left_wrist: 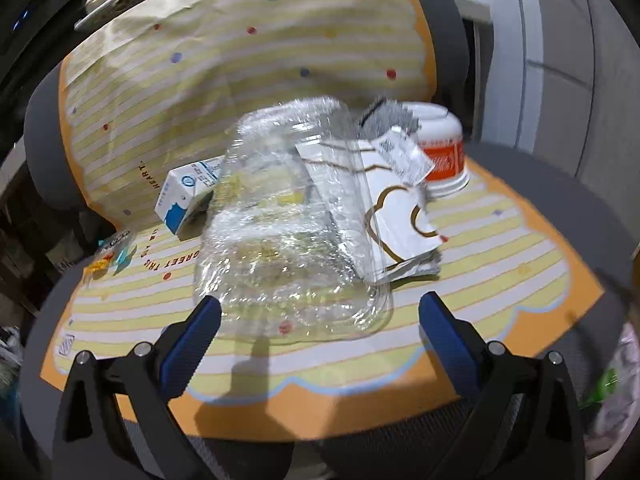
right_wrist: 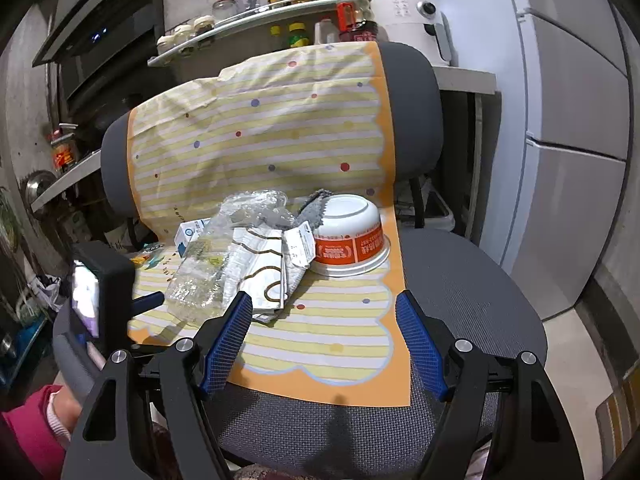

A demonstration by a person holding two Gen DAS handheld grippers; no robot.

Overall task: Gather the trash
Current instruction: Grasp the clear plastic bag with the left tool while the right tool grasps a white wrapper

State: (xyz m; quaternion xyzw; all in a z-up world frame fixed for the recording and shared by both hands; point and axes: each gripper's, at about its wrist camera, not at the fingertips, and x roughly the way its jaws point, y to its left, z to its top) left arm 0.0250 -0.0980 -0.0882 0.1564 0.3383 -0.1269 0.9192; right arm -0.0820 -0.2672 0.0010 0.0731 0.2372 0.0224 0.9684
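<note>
Both grippers look the same: matte black angular arms with triangular cutouts and round silver screws at the pivots behind the jaws. The left gripper (left_wrist: 320,312) has smooth blue pads, the right gripper (right_wrist: 324,312) blue mesh-textured ones. Down left of the right jaws, a pink sleeve (right_wrist: 28,428) with a lighter cuff.

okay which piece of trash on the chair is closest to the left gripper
The crumpled clear plastic container. Its near edge lies just ahead of the open left gripper; the milk carton and upturned bowl lie farther back.
</note>
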